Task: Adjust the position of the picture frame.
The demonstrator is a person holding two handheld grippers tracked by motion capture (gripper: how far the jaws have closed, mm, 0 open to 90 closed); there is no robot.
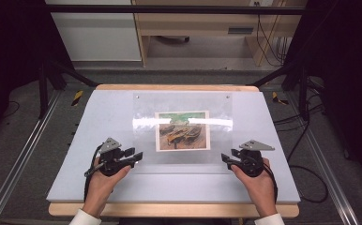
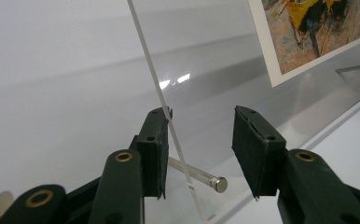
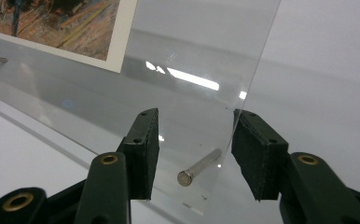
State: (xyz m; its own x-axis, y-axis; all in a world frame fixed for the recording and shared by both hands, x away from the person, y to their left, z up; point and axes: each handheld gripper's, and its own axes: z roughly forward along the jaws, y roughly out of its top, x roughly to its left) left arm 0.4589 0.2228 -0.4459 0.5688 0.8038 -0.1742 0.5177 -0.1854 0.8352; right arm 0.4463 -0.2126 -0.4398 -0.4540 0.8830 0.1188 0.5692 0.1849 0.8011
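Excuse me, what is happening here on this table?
A person holds a gripper in each hand at the two near corners of a clear acrylic sheet that covers a small painted picture. The left gripper and the right gripper each have open jaws around a metal pin at a corner. The pads do not yet squeeze the pins.

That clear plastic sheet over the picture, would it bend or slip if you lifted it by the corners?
The clear sheet looks thin-edged yet straight along its edge, so probably stiff, flexing only slightly. Its glossy, glare-catching surface suggests it may slip between the fingers. The metal pin through its corner would likely resist sideways sliding.
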